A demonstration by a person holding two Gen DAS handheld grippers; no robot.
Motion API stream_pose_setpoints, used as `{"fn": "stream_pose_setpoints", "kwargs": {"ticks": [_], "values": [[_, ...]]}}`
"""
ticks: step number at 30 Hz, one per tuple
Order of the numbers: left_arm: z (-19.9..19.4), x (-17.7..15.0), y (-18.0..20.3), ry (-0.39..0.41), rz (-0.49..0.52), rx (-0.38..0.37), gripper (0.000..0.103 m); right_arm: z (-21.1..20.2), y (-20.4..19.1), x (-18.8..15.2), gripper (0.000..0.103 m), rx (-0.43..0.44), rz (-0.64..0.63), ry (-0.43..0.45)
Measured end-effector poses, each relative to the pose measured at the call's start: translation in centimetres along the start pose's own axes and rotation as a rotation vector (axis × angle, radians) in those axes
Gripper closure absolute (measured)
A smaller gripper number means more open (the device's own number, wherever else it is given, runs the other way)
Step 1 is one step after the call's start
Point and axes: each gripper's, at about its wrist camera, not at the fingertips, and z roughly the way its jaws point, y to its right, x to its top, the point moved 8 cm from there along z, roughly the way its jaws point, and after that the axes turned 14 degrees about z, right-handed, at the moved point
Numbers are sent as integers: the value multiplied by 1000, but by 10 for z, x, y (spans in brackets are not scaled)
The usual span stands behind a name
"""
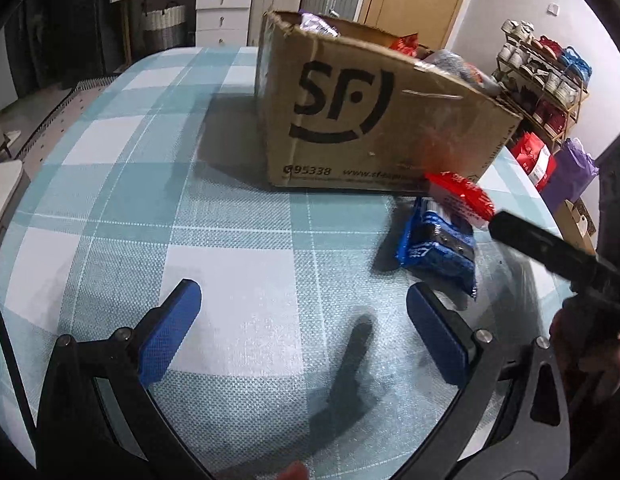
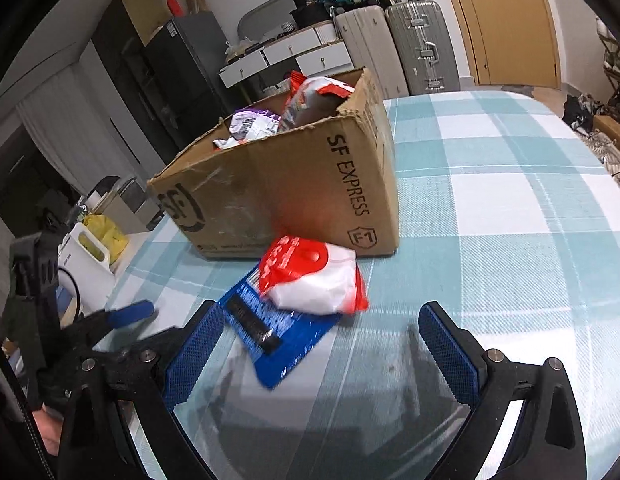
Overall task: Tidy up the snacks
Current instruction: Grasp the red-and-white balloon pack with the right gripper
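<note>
The right gripper (image 2: 322, 344) is spread wide and holds nothing. The left gripper (image 1: 303, 322) is wide and empty too, over bare checked cloth (image 1: 229, 216). Just before the cardboard box (image 2: 293, 184) lie a crinkly red-and-white bag (image 2: 314, 276) atop a flat blue packet (image 2: 277, 332).

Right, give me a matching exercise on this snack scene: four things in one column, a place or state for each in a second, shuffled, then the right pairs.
Things:
1. cardboard box
2. blue packet
3. red and white packet
4. purple packet

Places or states:
A. lies partly on top of another packet
B. inside the box
C. flat on the checked tablecloth, in front of the box
D. open-topped, printed SF EXPRESS

Pairs: 1-D, 2-C, 3-A, 4-B
</note>
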Motion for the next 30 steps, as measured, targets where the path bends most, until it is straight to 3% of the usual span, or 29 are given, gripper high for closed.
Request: {"fn": "stream_pose_setpoints", "kwargs": {"ticks": [5,12,14,16,18,30], "values": [[7,2,-7,-14,-6,-1,1,17,7,14,3,19,52,-27],[11,3,-13,-10,-13,-5,1,32,0,24,4,0,29,-31],[10,2,-14,-10,-14,-7,1,35,-5,23,10,6,17,-39],[6,-1,-12,-11,-13,-9,1,36,-7,20,37,29,18,-57],[4,-4,-12,-9,-19,-15,1,36,-6,18,48,49,31,-66],[-16,-12,-4,-9,-17,-6,1,7,1,4,52,59,72,-18]]}}
